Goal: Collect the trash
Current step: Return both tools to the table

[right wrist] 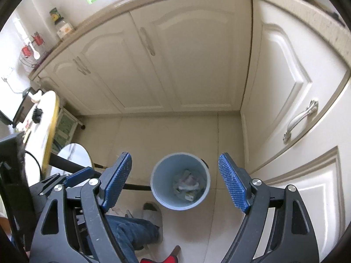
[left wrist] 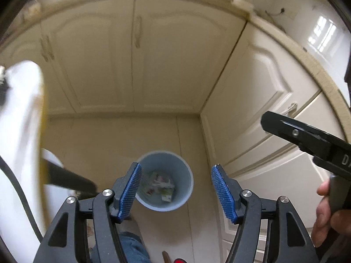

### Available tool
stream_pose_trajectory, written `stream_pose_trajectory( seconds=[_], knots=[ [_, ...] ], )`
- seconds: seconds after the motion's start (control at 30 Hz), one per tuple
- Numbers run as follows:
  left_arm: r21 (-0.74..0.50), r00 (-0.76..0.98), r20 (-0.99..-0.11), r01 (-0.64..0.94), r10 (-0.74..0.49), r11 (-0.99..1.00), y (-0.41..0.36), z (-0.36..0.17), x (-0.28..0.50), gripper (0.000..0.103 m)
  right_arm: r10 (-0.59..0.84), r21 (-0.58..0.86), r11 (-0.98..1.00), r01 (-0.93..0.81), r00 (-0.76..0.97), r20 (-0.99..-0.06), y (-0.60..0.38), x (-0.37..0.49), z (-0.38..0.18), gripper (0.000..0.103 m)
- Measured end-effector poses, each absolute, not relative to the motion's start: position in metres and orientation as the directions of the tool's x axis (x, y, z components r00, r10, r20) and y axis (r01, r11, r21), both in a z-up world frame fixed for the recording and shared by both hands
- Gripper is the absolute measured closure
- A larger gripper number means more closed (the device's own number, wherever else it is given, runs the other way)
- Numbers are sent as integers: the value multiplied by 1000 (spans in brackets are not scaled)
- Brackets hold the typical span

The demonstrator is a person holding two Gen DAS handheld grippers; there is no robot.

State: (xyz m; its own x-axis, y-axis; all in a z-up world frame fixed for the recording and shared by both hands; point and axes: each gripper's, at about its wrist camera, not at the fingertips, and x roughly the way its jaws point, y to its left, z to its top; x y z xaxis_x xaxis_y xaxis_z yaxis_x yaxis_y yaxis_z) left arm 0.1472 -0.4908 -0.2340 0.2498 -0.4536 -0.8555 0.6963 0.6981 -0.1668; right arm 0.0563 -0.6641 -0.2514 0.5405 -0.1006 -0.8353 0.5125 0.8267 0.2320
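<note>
Both empty, fingers apart: left gripper [left wrist: 175,189], right gripper [right wrist: 175,183], above blue bin [right wrist: 158,188] holding wrappers [right wrist: 187,185]. Risk: clipping rim at six o'clock, tipping trash out.

The only readable lettering is white capitals "DA", cut off at the picture's edge, on the black body of the right gripper [left wrist: 265,122] as seen from the left wrist camera. Wrappers in the blue bin [right wrist: 180,180] carry colored print, too blurred to read. No other text or numbers are legible.
</note>
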Motion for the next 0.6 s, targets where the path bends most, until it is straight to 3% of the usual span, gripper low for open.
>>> stream_pose_trajectory(
  seconds=[0.2,0.33,0.6],
  knots=[
    [-107,429,-775,634,-463,766,-441,-179,127,25,-107,229,865,447,610,-785,-625,63,-210,13],
    [-81,529,-719,579,-450,811,-403,-151,112,9,-114,233,881,413,661,-742,-592,68,-181,0],
    [-53,680,-632,440,-371,896,-304,-112,84,2,-70,242,923,300,747,-661,-518,83,-128,0]
  ],
)
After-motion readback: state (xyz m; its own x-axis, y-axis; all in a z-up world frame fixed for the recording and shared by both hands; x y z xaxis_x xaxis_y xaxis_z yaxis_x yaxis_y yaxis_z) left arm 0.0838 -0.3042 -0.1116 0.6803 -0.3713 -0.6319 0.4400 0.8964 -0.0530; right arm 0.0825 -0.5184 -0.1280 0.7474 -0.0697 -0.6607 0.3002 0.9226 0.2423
